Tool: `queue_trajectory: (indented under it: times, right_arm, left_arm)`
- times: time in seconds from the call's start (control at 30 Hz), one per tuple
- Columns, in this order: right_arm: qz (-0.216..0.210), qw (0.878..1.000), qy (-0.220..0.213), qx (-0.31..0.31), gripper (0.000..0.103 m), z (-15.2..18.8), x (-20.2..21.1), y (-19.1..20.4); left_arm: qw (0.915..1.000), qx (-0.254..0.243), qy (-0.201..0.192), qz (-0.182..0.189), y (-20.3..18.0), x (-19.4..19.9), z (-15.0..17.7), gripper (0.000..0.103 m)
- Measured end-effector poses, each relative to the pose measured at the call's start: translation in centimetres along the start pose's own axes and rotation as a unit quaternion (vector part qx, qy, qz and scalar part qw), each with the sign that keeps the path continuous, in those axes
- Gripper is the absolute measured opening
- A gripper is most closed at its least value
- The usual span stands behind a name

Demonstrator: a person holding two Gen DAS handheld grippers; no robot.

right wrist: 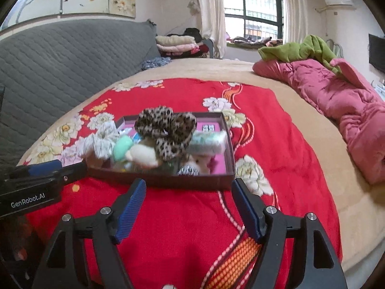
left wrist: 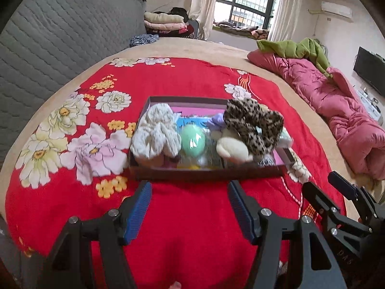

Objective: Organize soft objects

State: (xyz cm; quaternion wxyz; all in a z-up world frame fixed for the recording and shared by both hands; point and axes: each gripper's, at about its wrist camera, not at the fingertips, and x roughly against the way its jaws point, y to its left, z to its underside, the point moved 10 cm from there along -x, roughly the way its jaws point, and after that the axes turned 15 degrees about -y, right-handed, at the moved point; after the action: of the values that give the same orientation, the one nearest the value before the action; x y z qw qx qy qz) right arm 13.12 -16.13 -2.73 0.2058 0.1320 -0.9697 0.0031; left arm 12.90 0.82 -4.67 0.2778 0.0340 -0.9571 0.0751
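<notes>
A shallow dark box (left wrist: 204, 174) sits on the red floral blanket (left wrist: 192, 79). It holds a leopard-print scrunchie (left wrist: 252, 122), a white scrunchie (left wrist: 156, 132), a mint green egg-shaped sponge (left wrist: 193, 140), a cream plush piece (left wrist: 232, 145) and a lilac item (left wrist: 216, 121). In the right wrist view the box (right wrist: 192, 181) also shows the leopard scrunchie (right wrist: 166, 132) and a pale green-white soft item (right wrist: 208, 141). My left gripper (left wrist: 190, 187) is open and empty just in front of the box. My right gripper (right wrist: 189, 185) is open and empty at the box's near wall.
A pink quilt (left wrist: 336, 106) with a green garment (left wrist: 300, 48) lies along the bed's right side. A grey quilted headboard (left wrist: 60, 43) stands on the left. Folded blankets (left wrist: 166, 22) are stacked at the back by the window.
</notes>
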Motion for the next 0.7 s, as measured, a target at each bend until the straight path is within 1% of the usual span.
queue_trajectory:
  times: [0.17,0.37,0.53,0.7]
  right_arm:
    - [-0.005,1.000,0.004,0.003,0.076,0.7,0.9,0.8]
    - [-0.007,1.000,0.007,0.010,0.076,1.4,1.8,1.3]
    - [-0.010,1.000,0.005,0.013,0.076,1.8,2.4,1.6]
    - [-0.009,1.000,0.004,0.014,0.076,2.1,2.6,1.7]
  left_arm:
    - [0.9999,-0.001,0.016,-0.004,-0.5,1.0,1.9,0.065]
    - [0.9995,-0.002,0.032,-0.008,-0.2,1.6,3.7,0.065]
    - [0.9992,0.000,0.035,-0.018,0.1,1.9,4.3,0.065]
    - [0.9991,-0.001,0.038,-0.018,0.1,2.0,4.6,0.065]
